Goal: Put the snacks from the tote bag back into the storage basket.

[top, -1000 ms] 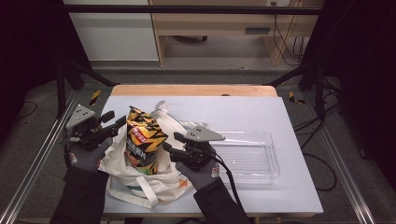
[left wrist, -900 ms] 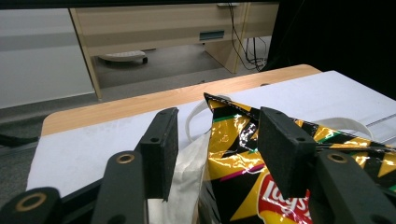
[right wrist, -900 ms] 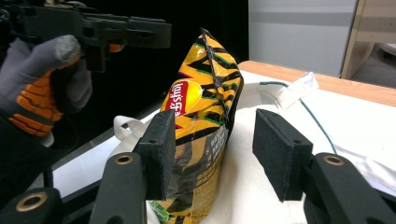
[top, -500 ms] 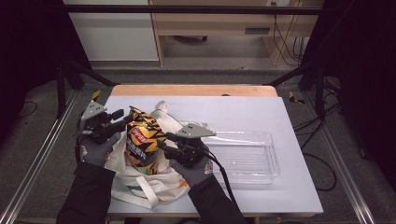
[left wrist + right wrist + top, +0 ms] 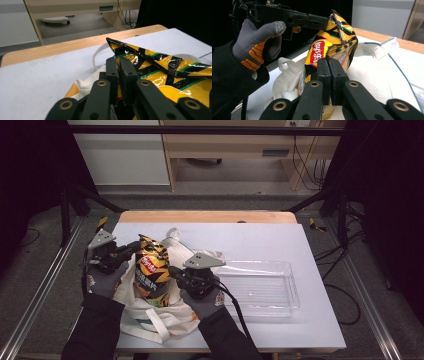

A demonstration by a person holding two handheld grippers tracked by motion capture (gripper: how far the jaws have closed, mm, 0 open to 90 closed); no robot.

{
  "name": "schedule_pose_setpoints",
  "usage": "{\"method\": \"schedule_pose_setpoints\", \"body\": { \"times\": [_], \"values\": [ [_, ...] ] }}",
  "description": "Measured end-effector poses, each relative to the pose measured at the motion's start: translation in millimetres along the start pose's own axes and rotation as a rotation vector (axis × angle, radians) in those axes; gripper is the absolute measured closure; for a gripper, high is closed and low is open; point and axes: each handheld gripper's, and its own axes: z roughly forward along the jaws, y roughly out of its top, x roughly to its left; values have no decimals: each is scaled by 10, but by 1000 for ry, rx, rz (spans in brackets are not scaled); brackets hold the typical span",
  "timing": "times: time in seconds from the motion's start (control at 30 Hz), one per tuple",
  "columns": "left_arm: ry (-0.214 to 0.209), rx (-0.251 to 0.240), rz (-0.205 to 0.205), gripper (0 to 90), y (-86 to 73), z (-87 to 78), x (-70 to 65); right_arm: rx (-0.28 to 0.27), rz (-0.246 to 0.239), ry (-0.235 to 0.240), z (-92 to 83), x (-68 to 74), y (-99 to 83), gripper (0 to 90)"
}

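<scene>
A white worktop (image 5: pixel 310 320) with a pale wooden far edge is seen, framed by metal rails. At its near left a cream cloth tote bag (image 5: pixel 150 320) lies crumpled, and a glossy yellow-and-black crisp packet (image 5: pixel 152 272) with a red logo stands upright in it. The left tongs (image 5: pixel 131 248) are closed beside the packet's top corner; the right tongs (image 5: pixel 174 271) are closed against its side; a grip cannot be told. A clear plastic tray (image 5: pixel 260 287) is set to the right. Beyond, grey floor and wooden furniture are seen.

lay's logo on chip bag (image 5: pixel 329 50); other print illegible.
</scene>
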Motion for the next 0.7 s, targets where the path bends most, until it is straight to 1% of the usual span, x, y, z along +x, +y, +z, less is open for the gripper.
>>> {"method": "schedule_pose_setpoints", "body": {
  "times": [0.07,0.2,0.27,0.3,0.33,0.4,0.47,0.5,0.57,0.63,0.7],
  "values": [
    [3,1,6,899,-3,-8,-4,1,0,3,1,-4,1,897],
    [22,-6,29,900,0,-44,-44,-2,1,9,-12,-1,10,900],
    [20,-12,27,900,3,-80,-51,-5,4,4,-19,-1,15,900],
    [14,-24,25,900,9,-114,-51,-10,5,-4,-35,-8,22,900],
    [10,-27,20,900,11,-144,-58,-30,18,-13,-75,-41,48,900],
    [6,-36,18,900,13,-212,-83,-34,24,-13,-95,-65,64,900],
    [19,-33,21,900,-6,-264,-126,-37,40,-13,-110,-104,83,900],
    [26,-30,20,900,-25,-280,-146,-33,39,-22,-107,-118,82,900],
    [38,-18,24,900,-64,-290,-163,-27,50,-25,-79,-139,65,900],
    [49,-5,27,900,-100,-260,-152,-19,49,-30,-41,-143,38,897],
    [35,-10,19,900,-116,-227,-123,-11,36,-41,-8,-120,21,874]
  ]
}}
